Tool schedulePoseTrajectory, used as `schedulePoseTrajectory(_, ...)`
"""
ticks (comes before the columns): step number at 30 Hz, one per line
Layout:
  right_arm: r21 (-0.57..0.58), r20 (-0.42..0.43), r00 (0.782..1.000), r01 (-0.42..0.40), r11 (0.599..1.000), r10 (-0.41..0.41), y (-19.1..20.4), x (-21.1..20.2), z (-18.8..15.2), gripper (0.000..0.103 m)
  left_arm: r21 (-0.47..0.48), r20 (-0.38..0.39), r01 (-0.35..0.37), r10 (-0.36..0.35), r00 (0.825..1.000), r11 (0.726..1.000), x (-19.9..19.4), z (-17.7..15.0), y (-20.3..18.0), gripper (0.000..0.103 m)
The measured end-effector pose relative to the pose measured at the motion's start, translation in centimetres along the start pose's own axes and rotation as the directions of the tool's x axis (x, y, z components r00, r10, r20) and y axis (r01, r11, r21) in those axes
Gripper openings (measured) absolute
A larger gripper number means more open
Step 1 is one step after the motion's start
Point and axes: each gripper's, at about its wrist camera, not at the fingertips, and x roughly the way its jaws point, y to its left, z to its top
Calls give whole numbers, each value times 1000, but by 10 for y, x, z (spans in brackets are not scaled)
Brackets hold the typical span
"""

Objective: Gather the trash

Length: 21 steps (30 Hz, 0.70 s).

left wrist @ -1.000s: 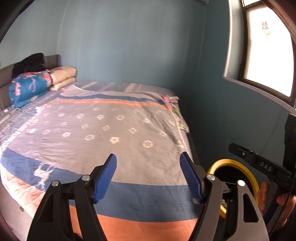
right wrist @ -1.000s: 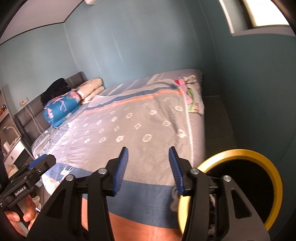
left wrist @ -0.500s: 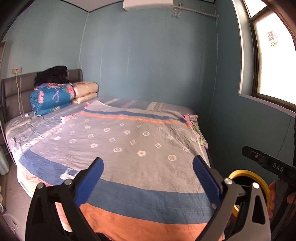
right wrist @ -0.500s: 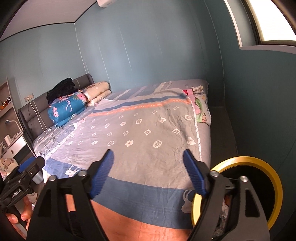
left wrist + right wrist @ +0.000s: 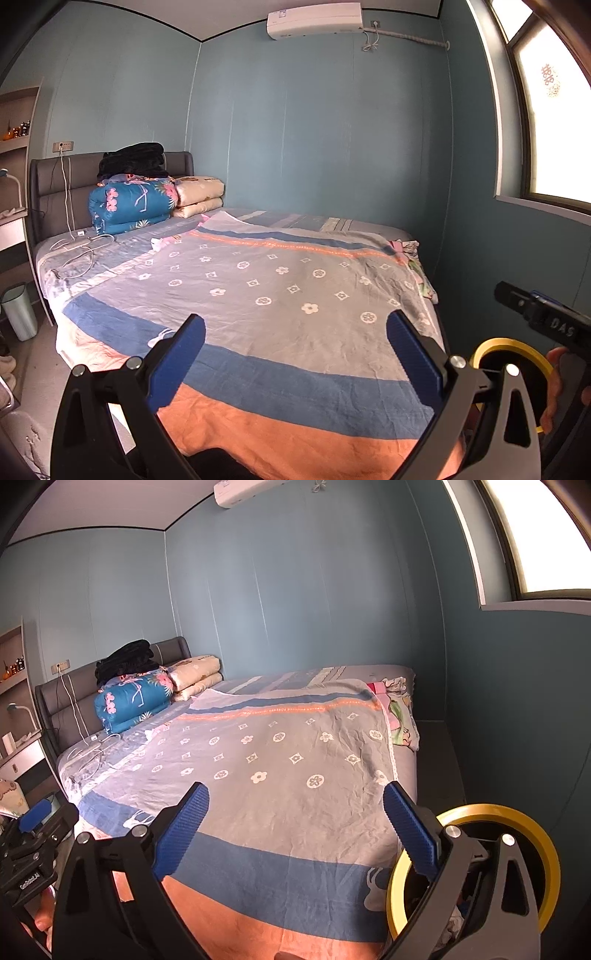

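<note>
Presently recorded, at far left of the left wrist view, a pale floor bin (image 5: 16, 312) beside the bed frame. Noted white cables (image 5: 77, 251) lying loose on the mattress below the grey headboard (image 5: 51, 184), then a folded blue floral quilt (image 5: 129, 203) with black clothing (image 5: 133, 160) on top and a cream quilt (image 5: 199, 194) just beside it. Found the patterned bedspread (image 5: 277, 280) laid flat over most of the bed, grey with blue and orange bands. Logged the left gripper (image 5: 295, 319) over the near end of the bed, jaws just opened and standing wide, holding nothing, with only bedspread between the blue pads (image 5: 177, 365). Logged the right gripper (image 5: 295, 789) likewise: jaws just opened wide, gripping nothing. Observed small crumpled clothes (image 5: 406, 247) at the bed's far right edge. Located the yellow-rimmed bin (image 5: 480, 809) beside the bed's near right corner, low right in both views, partly behind each gripper's right finger. Made out pale crumpled scraps (image 5: 452, 921) inside it from the right wrist view, kind not discernible. Saw a hand (image 5: 554, 391) at far right of the left view, at the right gripper's handle.
</note>
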Motion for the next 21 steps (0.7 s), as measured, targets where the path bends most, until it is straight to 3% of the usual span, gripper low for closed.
schedulePoseTrajectory(12, 18, -12, 1000, -14, 1000, 14, -8, 9, -12, 92, -9, 53, -25, 25, 998, 1000, -22, -13, -4, 95)
schedulePoseTrajectory(21, 24, -32, 999, -11, 1000, 12, -9, 13, -17, 93, -1, 44, -16, 16, 999, 1000, -24, -17, -7, 95)
